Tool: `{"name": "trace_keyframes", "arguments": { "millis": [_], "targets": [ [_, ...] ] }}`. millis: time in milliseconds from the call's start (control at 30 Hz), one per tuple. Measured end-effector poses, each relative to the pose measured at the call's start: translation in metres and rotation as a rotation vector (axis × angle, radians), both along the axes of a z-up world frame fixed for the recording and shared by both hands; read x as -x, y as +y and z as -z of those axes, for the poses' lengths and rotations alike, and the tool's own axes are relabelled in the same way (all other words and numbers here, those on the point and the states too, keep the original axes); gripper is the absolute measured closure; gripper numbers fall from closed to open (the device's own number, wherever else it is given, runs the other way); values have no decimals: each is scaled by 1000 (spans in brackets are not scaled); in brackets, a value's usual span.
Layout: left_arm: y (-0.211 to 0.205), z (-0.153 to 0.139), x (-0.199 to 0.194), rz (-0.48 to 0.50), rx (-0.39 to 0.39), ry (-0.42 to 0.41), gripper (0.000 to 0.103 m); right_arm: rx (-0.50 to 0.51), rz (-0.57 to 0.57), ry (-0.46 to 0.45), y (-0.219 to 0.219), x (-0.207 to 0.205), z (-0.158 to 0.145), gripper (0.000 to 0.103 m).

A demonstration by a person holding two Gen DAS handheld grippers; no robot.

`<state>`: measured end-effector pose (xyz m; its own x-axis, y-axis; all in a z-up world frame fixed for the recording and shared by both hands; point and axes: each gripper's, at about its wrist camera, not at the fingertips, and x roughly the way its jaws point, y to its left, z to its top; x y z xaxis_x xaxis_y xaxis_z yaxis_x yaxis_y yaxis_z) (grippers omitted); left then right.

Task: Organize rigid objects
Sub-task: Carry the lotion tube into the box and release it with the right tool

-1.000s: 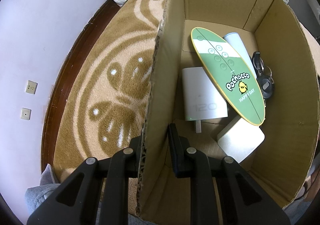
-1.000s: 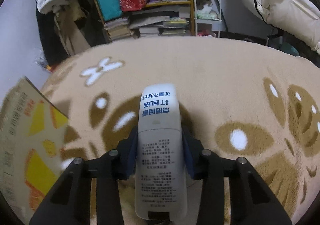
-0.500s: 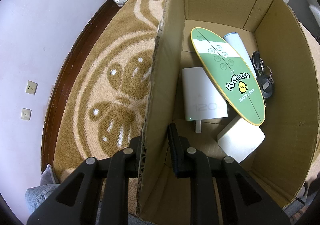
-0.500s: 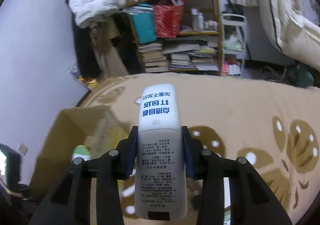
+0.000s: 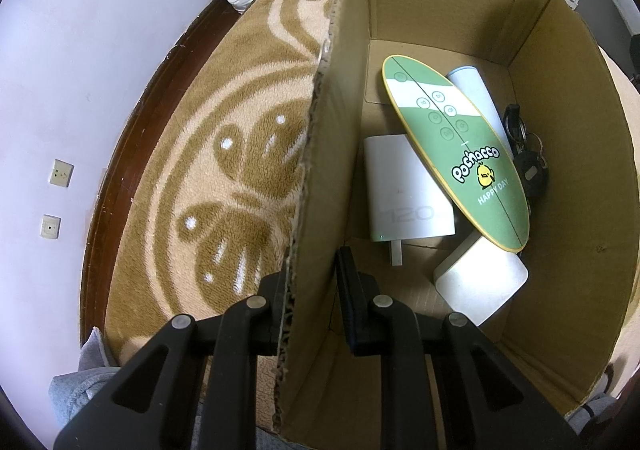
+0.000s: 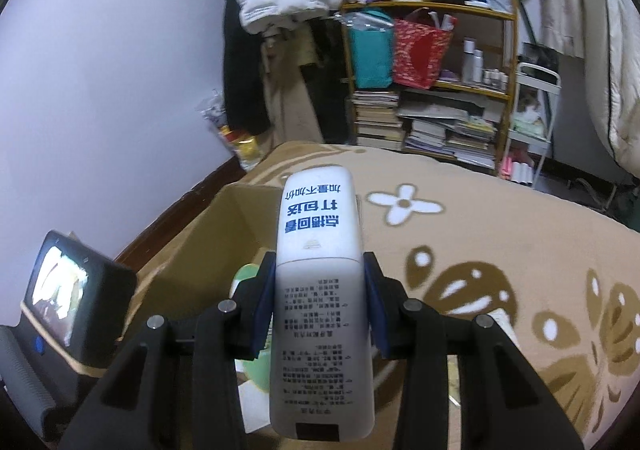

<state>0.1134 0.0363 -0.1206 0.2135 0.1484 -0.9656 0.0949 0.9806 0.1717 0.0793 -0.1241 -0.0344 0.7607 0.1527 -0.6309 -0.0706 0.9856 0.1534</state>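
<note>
The left gripper point(image 5: 310, 282) pinches the near wall of the cardboard box point(image 5: 580, 178), steadying it. The right gripper point(image 6: 320, 310) is clamped on a white remote point(image 6: 320, 290), held above the box's near end. Inside the box lie a green board point(image 5: 460, 154), a white charger point(image 5: 404, 190) and keys point(image 5: 528, 158). The placing step is in hand; next, I judge, lower the remote into a free spot and release.

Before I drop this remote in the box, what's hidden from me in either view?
- Box interior, right wrist view: mostly covered by the remote and right gripper.
- Keys, left wrist view: partly under the green board.
- White cylinder: lower end behind that board.
- Remote's small print: blurred.
</note>
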Motion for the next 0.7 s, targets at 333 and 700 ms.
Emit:
{"name": "trace_keyframes", "arguments": {
  "millis": [333, 700],
  "targets": [
    [0, 0, -2, -2, 3, 1, 84, -40, -75, 42, 20, 0, 10, 60],
    [4, 0, -3, -4, 5, 2, 84, -12, -103, 110, 32, -1, 29, 60]
  ]
}}
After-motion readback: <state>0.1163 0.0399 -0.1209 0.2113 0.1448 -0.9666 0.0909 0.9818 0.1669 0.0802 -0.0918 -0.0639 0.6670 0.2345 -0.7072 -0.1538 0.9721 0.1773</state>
